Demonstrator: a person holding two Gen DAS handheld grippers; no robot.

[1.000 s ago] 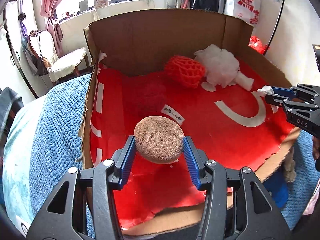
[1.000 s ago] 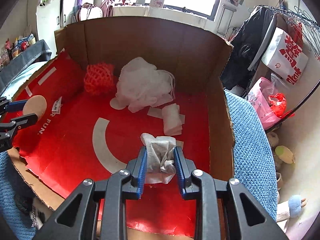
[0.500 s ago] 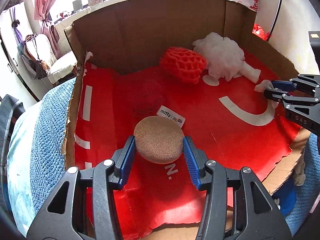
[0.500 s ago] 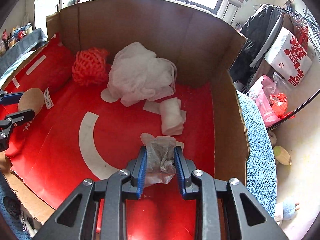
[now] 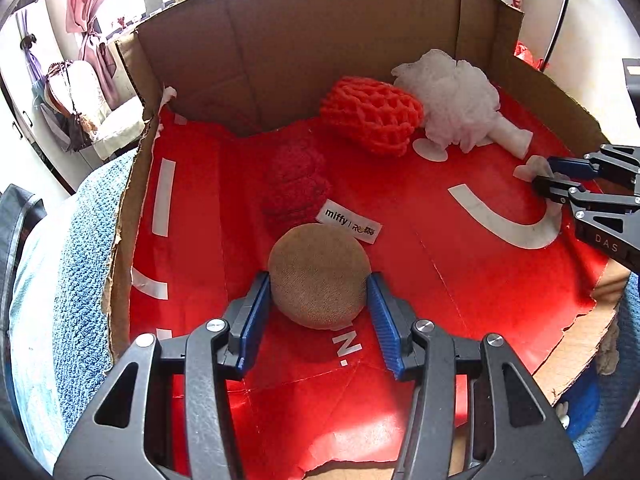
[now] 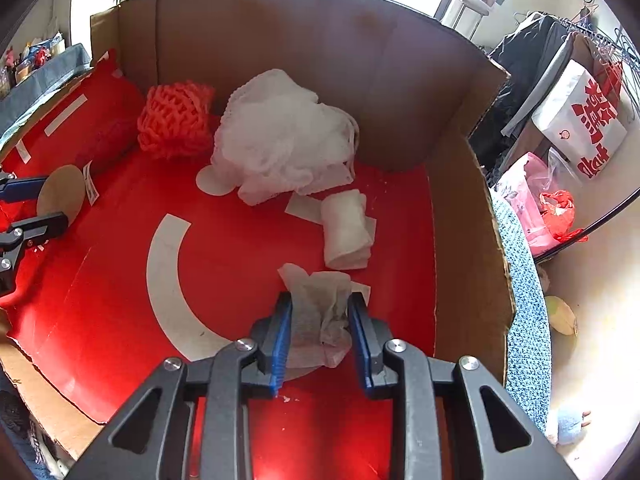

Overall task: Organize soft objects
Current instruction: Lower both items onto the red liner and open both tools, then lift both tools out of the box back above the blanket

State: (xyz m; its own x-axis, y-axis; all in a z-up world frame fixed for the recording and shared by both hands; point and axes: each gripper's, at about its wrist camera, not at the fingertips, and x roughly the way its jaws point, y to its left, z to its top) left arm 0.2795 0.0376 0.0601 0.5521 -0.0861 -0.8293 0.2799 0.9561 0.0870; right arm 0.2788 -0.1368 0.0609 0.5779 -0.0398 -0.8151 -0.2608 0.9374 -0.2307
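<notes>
Inside the cardboard box (image 5: 320, 60), a tan sponge (image 5: 318, 274) is gripped by the left gripper (image 5: 318, 300) and a crumpled wipe (image 6: 320, 312) by the right gripper (image 6: 320, 320); both are best lowered before release.

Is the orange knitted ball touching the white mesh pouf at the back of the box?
Touching. In the right wrist view the orange knitted ball presses against the white mesh pouf, no red floor between them.

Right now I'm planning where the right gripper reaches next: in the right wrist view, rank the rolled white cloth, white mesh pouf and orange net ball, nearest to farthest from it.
1. Rolled white cloth: just beyond the right gripper, slightly right.
2. White mesh pouf: farther back, by the cardboard wall.
3. Orange net ball: farthest, back left, beside the pouf.
</notes>
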